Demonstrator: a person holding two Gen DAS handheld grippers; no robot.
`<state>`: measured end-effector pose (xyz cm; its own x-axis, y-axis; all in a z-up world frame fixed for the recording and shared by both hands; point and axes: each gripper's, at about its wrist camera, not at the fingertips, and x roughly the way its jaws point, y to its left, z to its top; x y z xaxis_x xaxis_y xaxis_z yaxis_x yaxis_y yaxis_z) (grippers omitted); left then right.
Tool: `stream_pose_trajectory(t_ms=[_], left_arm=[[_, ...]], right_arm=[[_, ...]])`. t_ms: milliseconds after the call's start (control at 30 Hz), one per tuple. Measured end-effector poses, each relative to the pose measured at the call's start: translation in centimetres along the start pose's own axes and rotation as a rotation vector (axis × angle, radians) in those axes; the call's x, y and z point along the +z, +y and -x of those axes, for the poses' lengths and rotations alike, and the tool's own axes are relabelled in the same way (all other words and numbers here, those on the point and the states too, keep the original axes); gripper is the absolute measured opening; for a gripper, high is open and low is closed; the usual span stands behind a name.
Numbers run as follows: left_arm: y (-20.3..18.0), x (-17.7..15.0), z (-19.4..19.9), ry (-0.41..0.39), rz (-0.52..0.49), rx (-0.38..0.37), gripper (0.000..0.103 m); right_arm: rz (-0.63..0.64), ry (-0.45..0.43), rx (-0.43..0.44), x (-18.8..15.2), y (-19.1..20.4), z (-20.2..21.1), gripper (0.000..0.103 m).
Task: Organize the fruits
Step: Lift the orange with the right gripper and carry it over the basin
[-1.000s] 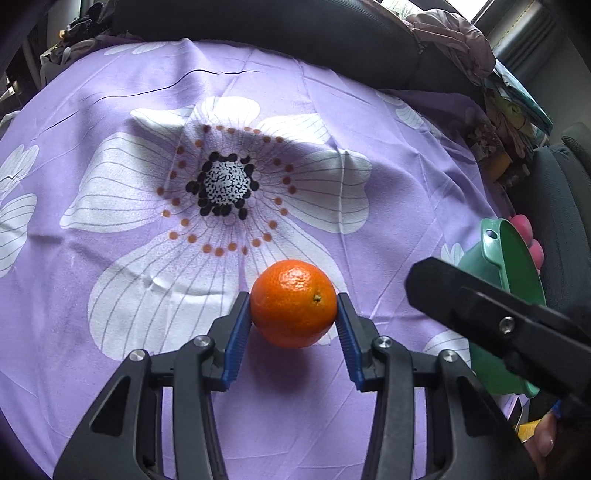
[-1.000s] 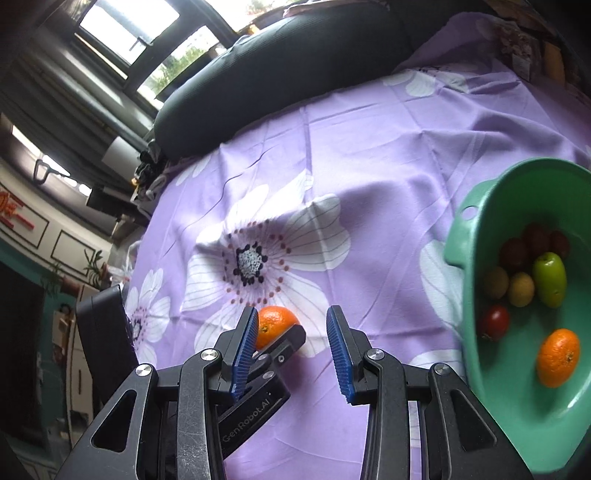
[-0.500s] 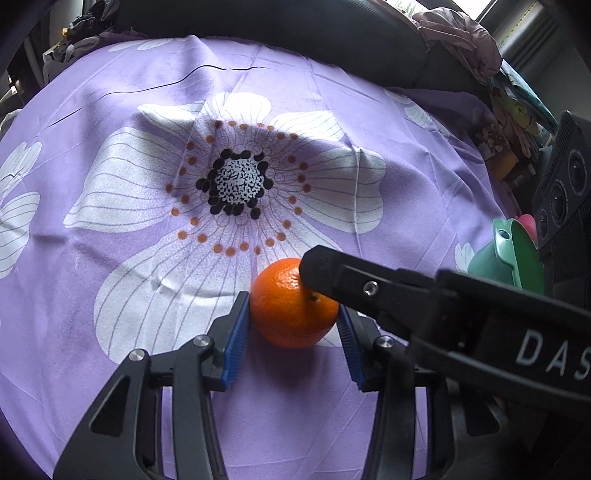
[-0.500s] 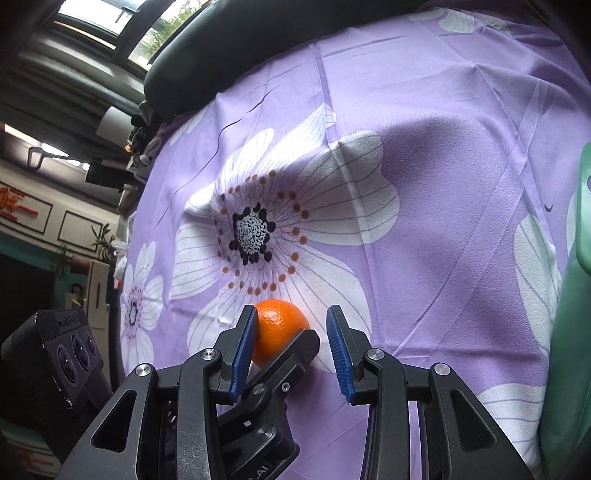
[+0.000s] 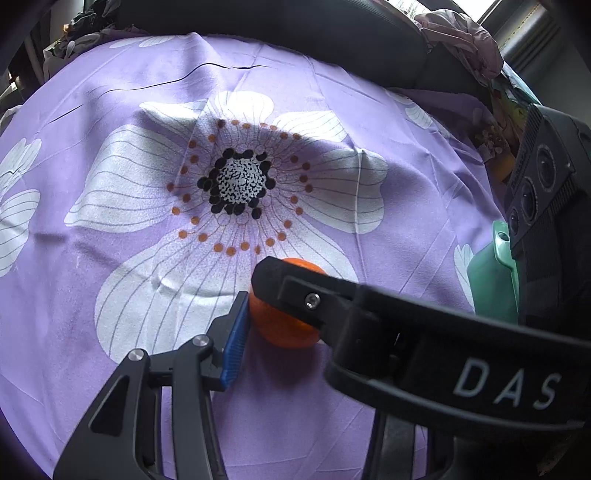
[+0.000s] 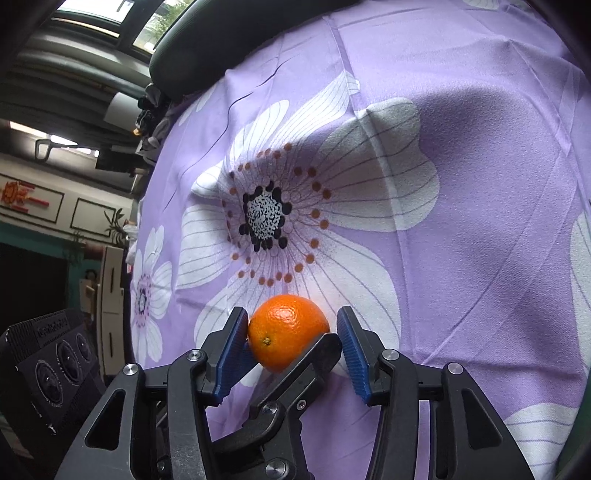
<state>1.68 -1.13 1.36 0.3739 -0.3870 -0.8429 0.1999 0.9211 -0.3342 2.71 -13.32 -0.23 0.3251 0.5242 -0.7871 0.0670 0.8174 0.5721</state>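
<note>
An orange [image 5: 280,328] rests on the purple flowered cloth [image 5: 110,229], and my left gripper [image 5: 291,338] is shut on it. Its left blue pad [image 5: 234,343] presses the fruit's side; the other pad is hidden under a black finger [image 5: 325,302] of the right gripper, which crosses over the fruit. In the right wrist view the orange [image 6: 286,328] sits between the jaws of my right gripper [image 6: 291,350], which are opening. Its right pad [image 6: 352,354] stands clear of the fruit. A finger [image 6: 306,365] of the left gripper lies against the orange's lower right.
A green bowl [image 5: 491,280] stands at the cloth's right edge, partly behind the right gripper's camera body [image 5: 543,184]. The left gripper's camera body [image 6: 55,362] fills the lower left of the right wrist view. A dark cushion [image 5: 258,22] borders the cloth's far side.
My right gripper has come away from the bowl and down over the orange, and its jaws have spread wider around it. The left gripper has kept still with the orange.
</note>
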Motion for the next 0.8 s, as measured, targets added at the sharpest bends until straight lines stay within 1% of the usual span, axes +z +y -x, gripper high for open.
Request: stream_pose_trajectory(t_ms=[167,233,367,433,567,800], left_arm=[[-0.1,-0.1,0.1,-0.007,-0.008,0.009,0.045],[-0.3,-0.2,0.2,-0.017,-0.019,0.015,0.044],[-0.5,-0.3,1.1,-0.050,-0.043,0.001,0.044],[-1.0,-0.4,1.9,-0.082,-0.064,-0.002,0.044],[-2.2,-0.8,3.5,-0.147,-0.108,-0.033,0.044],[-5.6,-1.7,5.9,-0.241,-0.202,-0.096,0.044]], right_arm=[[0.022,-0.014,0.009,-0.2,0.0,0.0,0.051],[0.023,-0.022,0.010,-0.3,0.0,0.1,0.051],[0.041,-0.051,-0.008,-0.8,0.4,0.8,0.050],[0.056,-0.082,-0.009,-1.0,0.8,1.6,0.048],[0.080,-0.160,-0.018,-1.5,1.4,3.8,0.048],[0.092,-0.308,-0.040,-3.1,1.4,8.3,0.048]])
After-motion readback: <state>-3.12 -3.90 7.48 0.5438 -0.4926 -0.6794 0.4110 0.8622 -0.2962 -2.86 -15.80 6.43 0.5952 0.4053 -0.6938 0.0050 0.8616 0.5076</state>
